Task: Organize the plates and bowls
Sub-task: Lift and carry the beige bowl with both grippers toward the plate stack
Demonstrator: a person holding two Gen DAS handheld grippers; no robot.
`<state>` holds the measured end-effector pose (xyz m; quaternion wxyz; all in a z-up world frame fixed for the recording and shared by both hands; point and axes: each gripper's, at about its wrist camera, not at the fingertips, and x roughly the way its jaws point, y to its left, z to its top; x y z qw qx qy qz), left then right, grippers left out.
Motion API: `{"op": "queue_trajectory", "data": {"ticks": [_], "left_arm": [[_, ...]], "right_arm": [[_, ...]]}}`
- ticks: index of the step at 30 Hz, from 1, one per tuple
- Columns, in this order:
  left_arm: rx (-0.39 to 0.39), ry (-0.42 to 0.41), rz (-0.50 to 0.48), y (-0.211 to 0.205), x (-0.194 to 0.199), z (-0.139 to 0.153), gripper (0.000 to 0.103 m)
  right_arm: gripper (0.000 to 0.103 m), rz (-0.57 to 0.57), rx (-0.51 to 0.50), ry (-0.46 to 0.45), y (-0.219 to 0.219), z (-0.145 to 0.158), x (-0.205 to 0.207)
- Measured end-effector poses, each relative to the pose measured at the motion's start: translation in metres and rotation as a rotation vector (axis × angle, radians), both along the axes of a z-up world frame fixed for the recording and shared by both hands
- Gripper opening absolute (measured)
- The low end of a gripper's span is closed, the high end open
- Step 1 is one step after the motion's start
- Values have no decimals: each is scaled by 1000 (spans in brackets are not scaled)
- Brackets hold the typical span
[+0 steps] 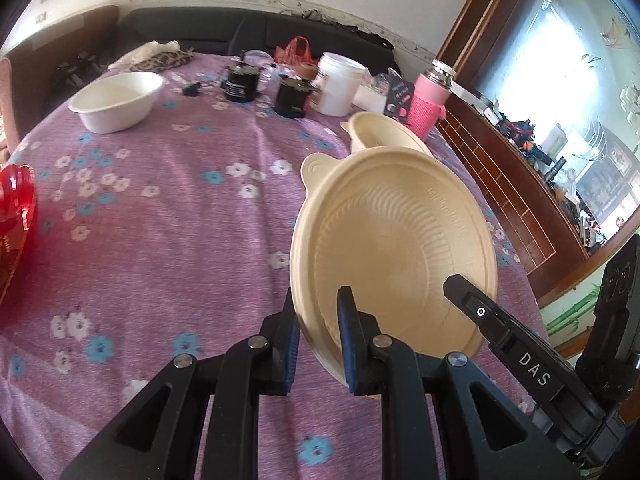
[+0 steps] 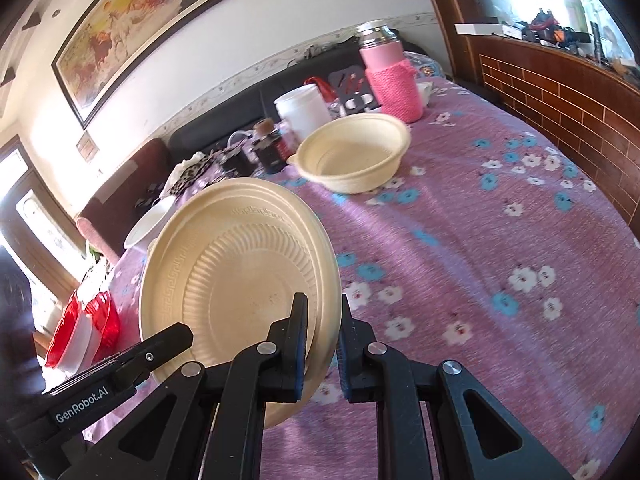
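Note:
A cream ridged plate (image 1: 392,240) (image 2: 236,264) hangs tilted above the purple floral tablecloth (image 1: 168,248). My left gripper (image 1: 316,300) is shut on its near-left rim. My right gripper (image 2: 323,308) is shut on the opposite rim, and one of its fingers (image 1: 480,312) shows over the plate's right edge in the left wrist view. A left finger (image 2: 160,348) lies at the plate's lower left in the right wrist view. Beyond the plate a cream bowl (image 1: 380,132) (image 2: 352,156) stands on the cloth. A white bowl (image 1: 116,100) (image 2: 148,226) sits at the table's far left.
At the back of the table stand a pink thermos (image 1: 430,104) (image 2: 392,80), a white tub (image 1: 340,84) and black jars (image 1: 240,84). A red plastic item (image 1: 16,216) (image 2: 84,332) lies at the left edge. A brown wooden panel (image 2: 560,100) borders the right side.

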<state>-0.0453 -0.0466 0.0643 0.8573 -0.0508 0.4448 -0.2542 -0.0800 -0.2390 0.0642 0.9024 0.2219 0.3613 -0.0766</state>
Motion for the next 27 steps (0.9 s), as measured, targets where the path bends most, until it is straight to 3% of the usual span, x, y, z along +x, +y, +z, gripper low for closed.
{"op": "queue_trajectory", "data": {"ticks": [10,27], "left_arm": [[6,-57,61,43,-7,5,17],[-34,-47,157,109,-13,8,17]], "right_arm": [[14,61,-8,24,41,1,12],[14,168,-32,26,103,9,29]]}}
